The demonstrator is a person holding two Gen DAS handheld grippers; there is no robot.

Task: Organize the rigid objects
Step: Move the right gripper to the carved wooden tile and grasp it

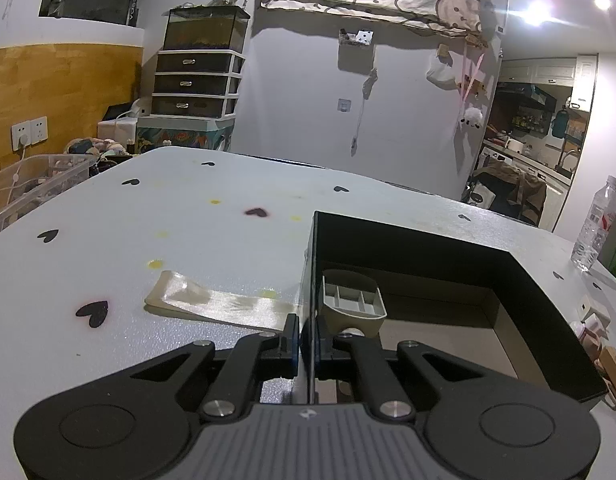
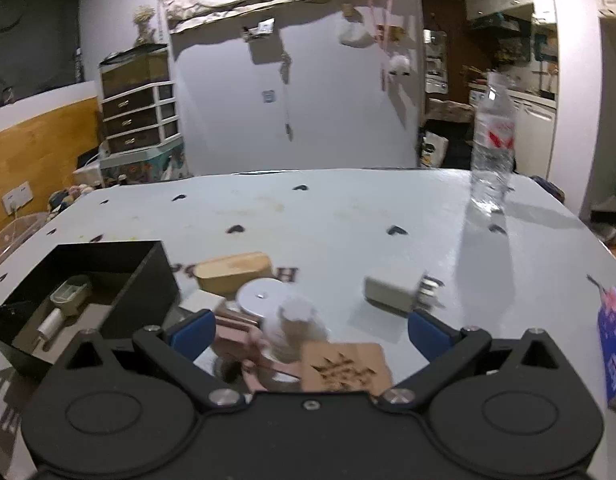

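Observation:
My left gripper [image 1: 308,338] is shut on the near left wall of the black box [image 1: 548,280], one finger on each side. Inside the box lies a grey ribbed holder [image 1: 354,298]. In the right wrist view the black box [image 2: 143,280] sits at left, holding the grey holder [image 2: 69,294] and a white roll [image 2: 51,326]. My right gripper [image 2: 310,330] is open above a cluster: a white bottle [image 2: 293,330], a round white disc [image 2: 261,296], a carved wooden coaster [image 2: 344,366], a wooden block [image 2: 231,272]. A white plug adapter [image 2: 396,290] lies to the right.
A water bottle [image 2: 492,152] stands at the table's far right. A blue carton [image 2: 614,340] sits at the right edge. A strip of clear tape [image 1: 219,304] lies left of the box. A clear plastic bin [image 1: 31,188] stands beyond the table's left edge.

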